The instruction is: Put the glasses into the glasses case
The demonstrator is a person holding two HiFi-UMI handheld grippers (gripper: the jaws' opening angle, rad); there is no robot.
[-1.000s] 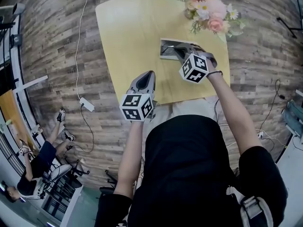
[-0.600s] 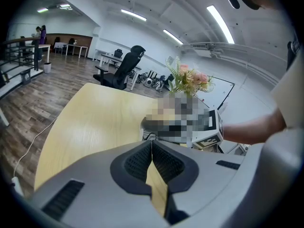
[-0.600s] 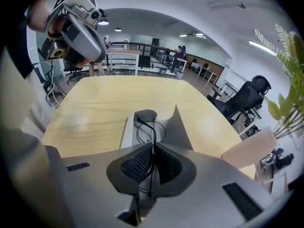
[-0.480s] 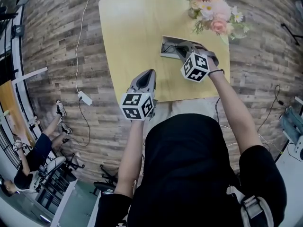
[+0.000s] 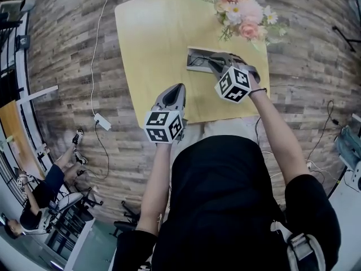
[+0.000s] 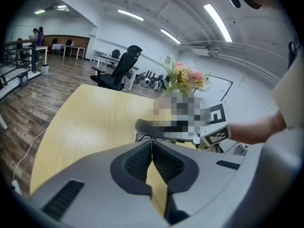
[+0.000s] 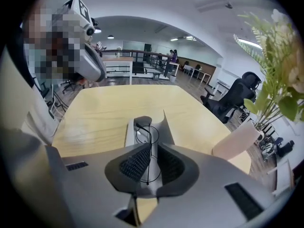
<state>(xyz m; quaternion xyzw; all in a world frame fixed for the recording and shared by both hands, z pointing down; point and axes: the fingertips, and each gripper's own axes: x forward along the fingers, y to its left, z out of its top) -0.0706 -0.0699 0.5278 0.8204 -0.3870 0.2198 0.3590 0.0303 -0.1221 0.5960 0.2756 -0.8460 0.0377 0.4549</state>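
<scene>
Right jaws: the right gripper has its jaws a narrow gap apart and they have just been opening; a thin wire arm of the glasses runs up through the gap, and the pads do not press on it.
Left jaws: the left gripper has its jaws together at the tips, with only bare table showing behind them.
Glasses: round wire frames, lying inside the open case, directly under the right gripper's tips.
Case: grey, lid flap raised on its right side in the right gripper view; it lies flat on the table, toward the far right part.
Grippers: in the head view the right gripper reaches over the case, while the left gripper hovers nearer the table's near edge, apart from the case.
Flowers: a pink and white bunch stands just beyond the case; its pale pot is near the case's right side.
Floor: wood planks with a white cable and adapter left of the table.
</scene>
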